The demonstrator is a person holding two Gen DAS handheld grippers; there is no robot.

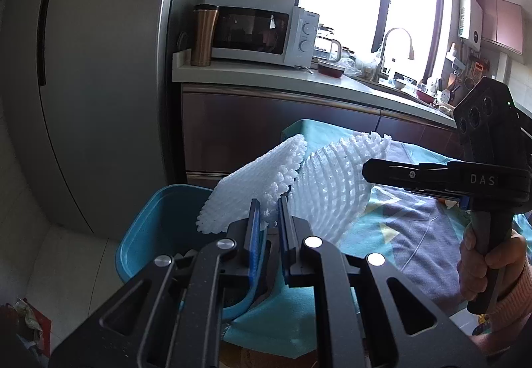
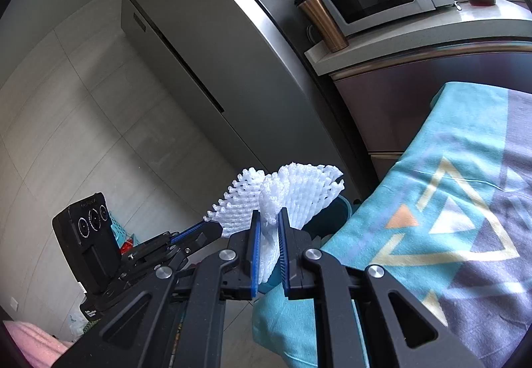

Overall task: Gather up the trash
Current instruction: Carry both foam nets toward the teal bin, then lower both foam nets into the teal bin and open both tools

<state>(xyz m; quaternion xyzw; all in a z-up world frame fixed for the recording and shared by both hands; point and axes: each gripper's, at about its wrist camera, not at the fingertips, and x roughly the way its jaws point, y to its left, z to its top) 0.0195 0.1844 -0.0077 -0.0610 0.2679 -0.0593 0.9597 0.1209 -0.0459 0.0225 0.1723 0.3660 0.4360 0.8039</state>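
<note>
My left gripper (image 1: pixel 269 211) is shut on a white foam fruit net (image 1: pixel 246 188) that fans out above the blue bin (image 1: pixel 156 228). From the right, my right gripper (image 1: pixel 365 168) holds a second white foam net (image 1: pixel 332 181), which touches the first. In the right wrist view, the right gripper (image 2: pixel 268 218) is shut on its foam net (image 2: pixel 306 188). The left gripper (image 2: pixel 212 230) is at its left with the other net (image 2: pixel 232 205). The bin's rim (image 2: pixel 342 205) peeks out behind the nets.
A table under a teal and purple cloth (image 1: pixel 415 228) lies to the right of the bin. A grey fridge (image 1: pixel 99 68) stands at the left, beside a counter (image 1: pixel 266 75) with a microwave (image 1: pixel 259 32) and a copper tumbler (image 1: pixel 203 35). A hand (image 1: pixel 478 265) grips the right handle.
</note>
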